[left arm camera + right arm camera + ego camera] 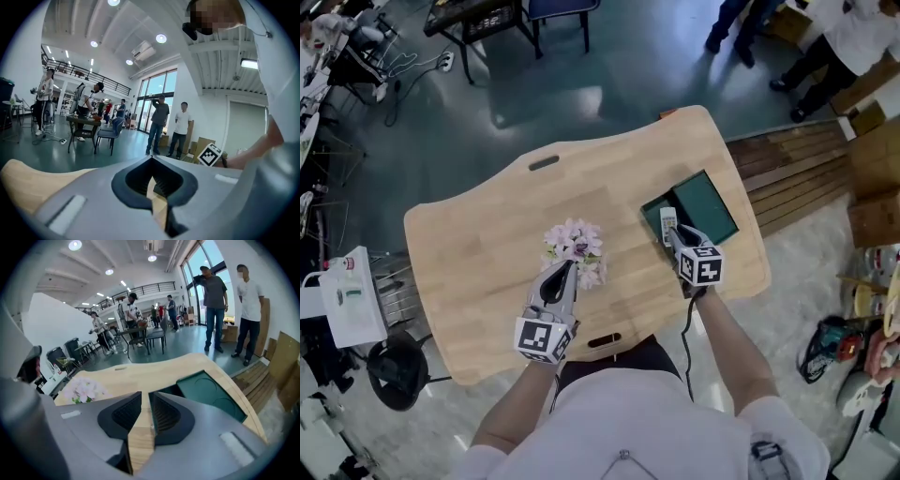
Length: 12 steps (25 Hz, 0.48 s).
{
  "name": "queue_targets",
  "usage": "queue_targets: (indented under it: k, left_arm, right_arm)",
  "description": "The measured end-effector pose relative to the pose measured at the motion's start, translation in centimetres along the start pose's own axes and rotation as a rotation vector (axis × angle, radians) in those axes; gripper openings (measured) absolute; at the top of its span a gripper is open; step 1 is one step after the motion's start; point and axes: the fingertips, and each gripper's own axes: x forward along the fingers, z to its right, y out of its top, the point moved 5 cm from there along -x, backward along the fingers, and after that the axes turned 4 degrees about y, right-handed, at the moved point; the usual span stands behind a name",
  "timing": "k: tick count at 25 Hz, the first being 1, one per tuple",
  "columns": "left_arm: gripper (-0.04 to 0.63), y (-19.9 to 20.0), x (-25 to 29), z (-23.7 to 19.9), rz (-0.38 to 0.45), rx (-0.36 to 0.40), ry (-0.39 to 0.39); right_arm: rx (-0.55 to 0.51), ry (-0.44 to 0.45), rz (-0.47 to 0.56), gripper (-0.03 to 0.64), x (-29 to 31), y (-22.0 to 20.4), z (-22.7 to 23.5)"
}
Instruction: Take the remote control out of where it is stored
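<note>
On table [487, 244]: one remote [668, 223], one bouquet [575, 248]

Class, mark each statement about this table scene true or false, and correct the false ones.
1. A bunch of pink flowers lies on the light wooden table. True.
2. The white remote control lies beside the flowers. False: it lies in the dark green tray.
3. The right gripper clamps the remote. False: its jaws stand apart with nothing between them.
4. The left gripper points towards the flowers. True.
</note>
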Motion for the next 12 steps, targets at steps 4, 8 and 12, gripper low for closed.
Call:
queue_targets:
  k: [4, 8, 12]
  left_arm:
    - [0.0, -1.9, 0.5, -1.7, -0.016, -0.035, 0.024]
    - [0.0, -3.4, 0.4, -3.0, -0.053, -0.068, 0.065]
    - [0.0, -4.9, 0.6, -4.5, -0.079, -0.091, 0.103]
  right_arm:
    - [0.01, -0.03, -0.166, 0.155, 6.1, -3.2, 3.6]
    - [0.023, -0.093, -0.313, 0.227, 10.2, -5.7, 6.0]
    - [0.003, -0.179, -0.417, 0.279, 12.6, -6.6, 7.7]
